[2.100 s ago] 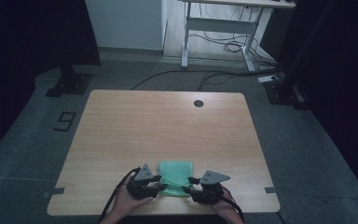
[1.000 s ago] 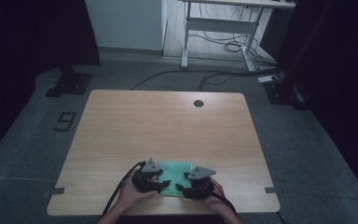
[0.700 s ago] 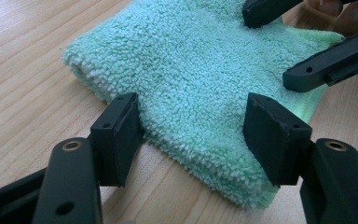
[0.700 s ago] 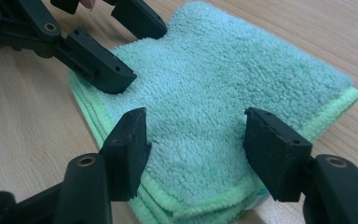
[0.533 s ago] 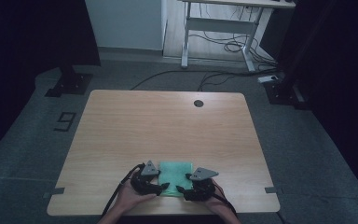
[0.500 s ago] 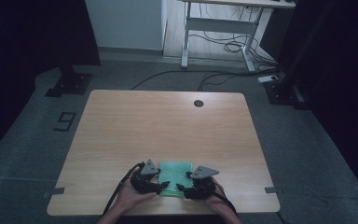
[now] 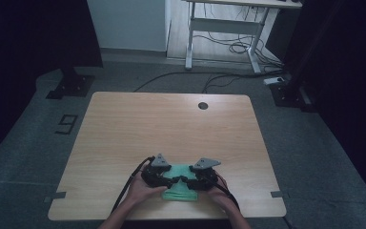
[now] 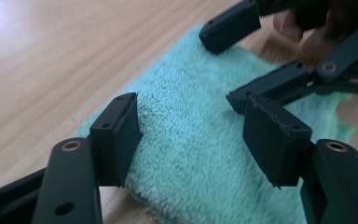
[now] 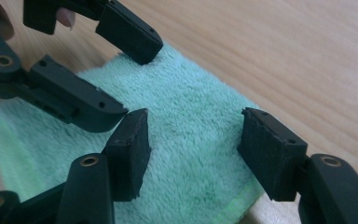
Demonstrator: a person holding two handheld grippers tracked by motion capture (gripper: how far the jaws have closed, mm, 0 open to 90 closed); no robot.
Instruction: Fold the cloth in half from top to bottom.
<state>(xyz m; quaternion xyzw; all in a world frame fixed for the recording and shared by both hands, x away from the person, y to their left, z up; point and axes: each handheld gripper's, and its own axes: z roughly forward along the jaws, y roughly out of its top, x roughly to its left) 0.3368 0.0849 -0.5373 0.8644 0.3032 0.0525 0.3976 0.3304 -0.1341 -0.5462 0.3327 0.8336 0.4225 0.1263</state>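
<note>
The small mint-green terry cloth (image 7: 180, 187) lies flat on the light wooden tabletop (image 7: 171, 129), close to its near edge and about midway along it. In the left gripper view I see its fuzzy pile (image 8: 200, 154) spread directly under my left gripper (image 8: 191, 135), whose black fingers (image 8: 121, 135) stand apart with bare cloth between them, gripping nothing. My right gripper (image 9: 193, 144) is set the same way in its own view: fingers (image 9: 270, 149) spread wide over the cloth (image 9: 191, 140), close above its yellowish hemmed edge, and holding nothing. From the high view, the left gripper (image 7: 164, 175) and right gripper (image 7: 195, 177) face each other over the cloth, tips near one another, with a hand (image 7: 140, 188) behind each. A round dark grommet hole (image 7: 202, 105) sits at the tabletop's far edge, well apart from everything.
</note>
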